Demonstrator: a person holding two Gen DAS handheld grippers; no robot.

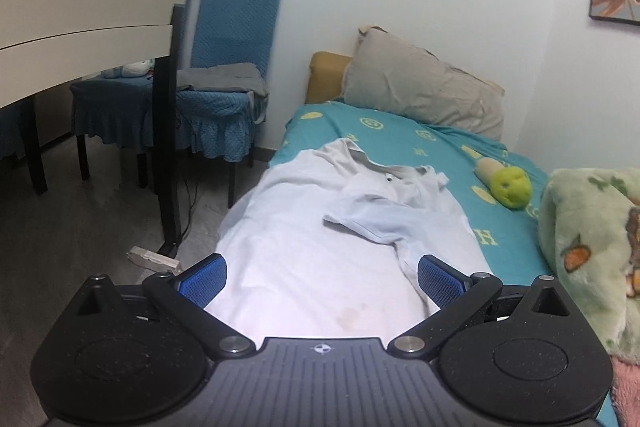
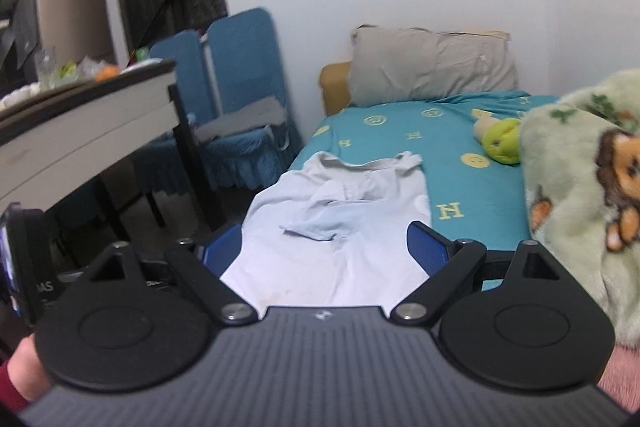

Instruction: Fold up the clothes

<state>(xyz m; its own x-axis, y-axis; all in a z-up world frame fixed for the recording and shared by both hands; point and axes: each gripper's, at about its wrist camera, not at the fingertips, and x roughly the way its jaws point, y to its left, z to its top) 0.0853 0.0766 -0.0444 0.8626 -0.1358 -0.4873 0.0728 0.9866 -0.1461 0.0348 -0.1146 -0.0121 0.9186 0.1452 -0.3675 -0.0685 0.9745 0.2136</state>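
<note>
A pale polo shirt (image 1: 320, 239) lies spread on the teal bed sheet (image 1: 400, 131), collar toward the pillow, with one sleeve folded across its chest. In the right wrist view the same shirt (image 2: 340, 247) runs from the bed's near end toward the headboard. My left gripper (image 1: 322, 277) hovers over the shirt's lower hem, its blue pads (image 1: 202, 281) wide apart and holding nothing. My right gripper (image 2: 324, 247) is open too, above the near hem, with its pads (image 2: 426, 247) on either side of the cloth.
A grey pillow (image 1: 424, 83) leans at the headboard. A green plush toy (image 1: 510, 185) and a fleece cartoon blanket (image 1: 592, 243) lie on the bed's right side. Left of the bed stand blue-covered chairs (image 1: 224, 75) and a white table (image 1: 80, 11). A hand (image 2: 24, 367) shows at lower left.
</note>
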